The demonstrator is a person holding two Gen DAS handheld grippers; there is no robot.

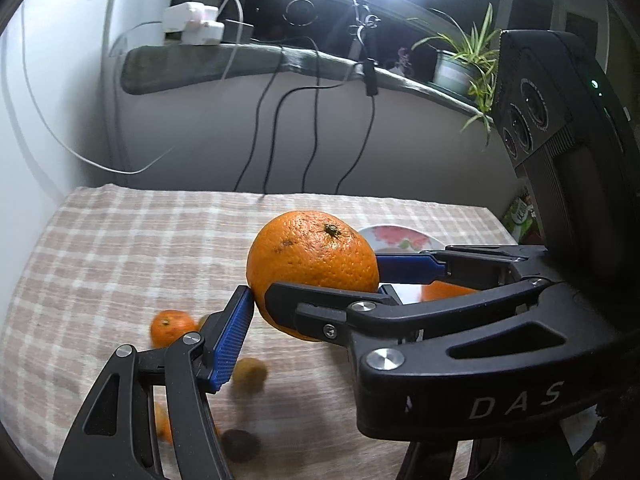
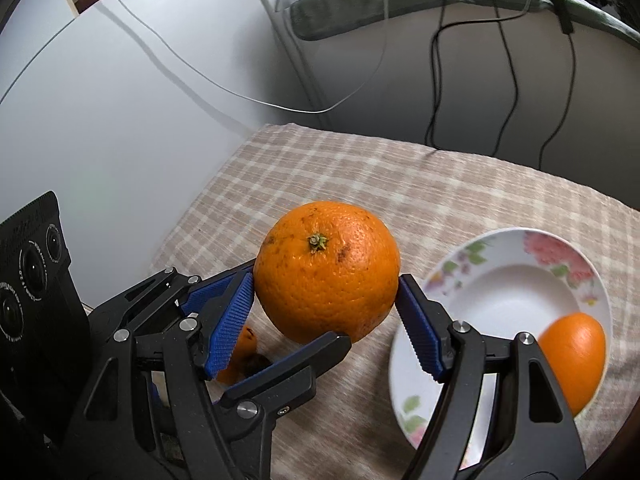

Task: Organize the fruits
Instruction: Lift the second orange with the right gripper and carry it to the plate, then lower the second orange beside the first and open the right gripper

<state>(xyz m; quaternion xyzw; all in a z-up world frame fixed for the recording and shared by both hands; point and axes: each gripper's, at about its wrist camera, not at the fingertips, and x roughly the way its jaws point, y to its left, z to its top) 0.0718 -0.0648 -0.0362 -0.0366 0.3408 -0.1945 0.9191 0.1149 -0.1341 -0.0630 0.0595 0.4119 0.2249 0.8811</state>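
A large orange [image 1: 312,256] [image 2: 326,270] hangs above the checked tablecloth, held between both grippers. My left gripper [image 1: 316,300] presses its blue pads against the orange's sides. My right gripper [image 2: 326,312] also has its blue pads [image 2: 230,320] against the orange's two sides. In the left wrist view the right gripper's fingers [image 1: 412,266] cross in from the right. A flowered white plate [image 2: 508,280] lies on the right and holds another orange [image 2: 574,356].
A small mandarin [image 1: 172,328] and several small dark and yellowish fruits [image 1: 248,376] lie on the cloth [image 1: 120,264] below the left gripper. Cables hang down the wall behind. A potted plant [image 1: 464,64] stands on the sill at the back right.
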